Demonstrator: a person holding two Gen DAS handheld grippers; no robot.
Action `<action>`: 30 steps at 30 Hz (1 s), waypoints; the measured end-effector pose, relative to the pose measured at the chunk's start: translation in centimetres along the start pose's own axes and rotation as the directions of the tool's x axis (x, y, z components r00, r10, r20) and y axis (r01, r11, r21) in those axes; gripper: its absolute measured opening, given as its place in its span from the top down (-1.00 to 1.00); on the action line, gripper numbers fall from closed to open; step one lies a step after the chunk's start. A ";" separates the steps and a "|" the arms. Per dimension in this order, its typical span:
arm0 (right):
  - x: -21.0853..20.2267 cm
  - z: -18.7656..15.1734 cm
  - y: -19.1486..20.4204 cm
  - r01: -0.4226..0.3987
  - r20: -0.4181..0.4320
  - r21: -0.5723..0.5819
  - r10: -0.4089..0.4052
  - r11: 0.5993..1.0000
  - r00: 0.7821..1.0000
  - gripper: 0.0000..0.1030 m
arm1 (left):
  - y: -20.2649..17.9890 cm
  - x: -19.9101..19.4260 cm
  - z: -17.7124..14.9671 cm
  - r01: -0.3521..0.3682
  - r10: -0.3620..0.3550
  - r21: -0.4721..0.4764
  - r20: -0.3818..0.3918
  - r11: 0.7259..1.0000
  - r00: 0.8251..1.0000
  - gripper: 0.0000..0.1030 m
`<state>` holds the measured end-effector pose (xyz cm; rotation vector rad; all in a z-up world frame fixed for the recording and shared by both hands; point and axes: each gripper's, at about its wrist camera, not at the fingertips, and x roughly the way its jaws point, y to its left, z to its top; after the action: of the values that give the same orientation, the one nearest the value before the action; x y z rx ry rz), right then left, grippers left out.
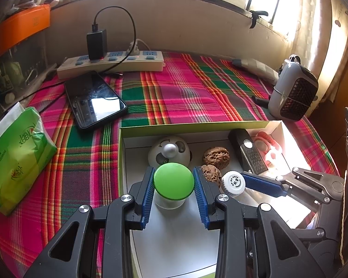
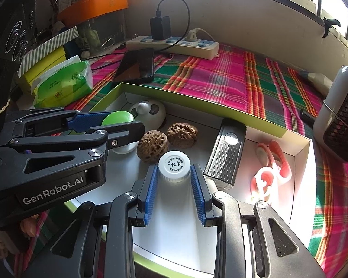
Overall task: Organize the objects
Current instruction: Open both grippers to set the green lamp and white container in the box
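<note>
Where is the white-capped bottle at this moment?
The white-capped bottle stands inside the box, between the fingers of the right gripper, just in front of the two walnuts and left of the black grater.

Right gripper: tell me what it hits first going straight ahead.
The white-capped bottle, already between the right gripper fingers; beyond it, probably the nearer walnut, though depth is unclear.

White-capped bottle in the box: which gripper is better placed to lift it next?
Right. The right gripper already straddles the white-capped bottle, a finger on either side. The left gripper is occupied around the green-lidded jar.
</note>
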<state>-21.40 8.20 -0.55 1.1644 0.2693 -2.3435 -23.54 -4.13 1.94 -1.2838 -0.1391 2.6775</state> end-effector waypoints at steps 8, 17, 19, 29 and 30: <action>-0.1 -0.1 0.0 0.005 0.006 0.006 -0.005 1.000 1.000 0.26 | -0.1 0.0 0.0 -0.001 0.001 -0.002 -0.001 1.000 1.000 0.36; -0.4 -0.2 0.1 0.009 0.016 0.015 -0.009 1.000 1.000 0.26 | -0.2 -0.2 0.0 0.000 0.000 0.001 0.003 1.000 1.000 0.31; -0.5 -0.2 0.1 0.012 0.017 0.015 -0.012 1.000 1.000 0.26 | -0.3 -0.5 0.0 0.001 -0.001 0.002 0.007 1.000 1.000 0.30; -1.3 -0.5 0.4 0.017 0.033 0.028 -0.018 0.999 0.999 0.26 | -0.4 -1.8 -0.4 0.002 -0.002 0.002 0.024 1.000 1.000 0.29; -1.4 -0.6 0.4 0.018 0.035 0.031 -0.019 0.999 0.999 0.26 | -0.4 -1.9 -0.5 0.001 -0.001 0.003 0.027 1.000 1.000 0.29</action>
<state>-20.08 8.59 0.24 1.1381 0.2339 -2.3901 -21.96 -4.08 3.20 -1.2471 -0.1398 2.6937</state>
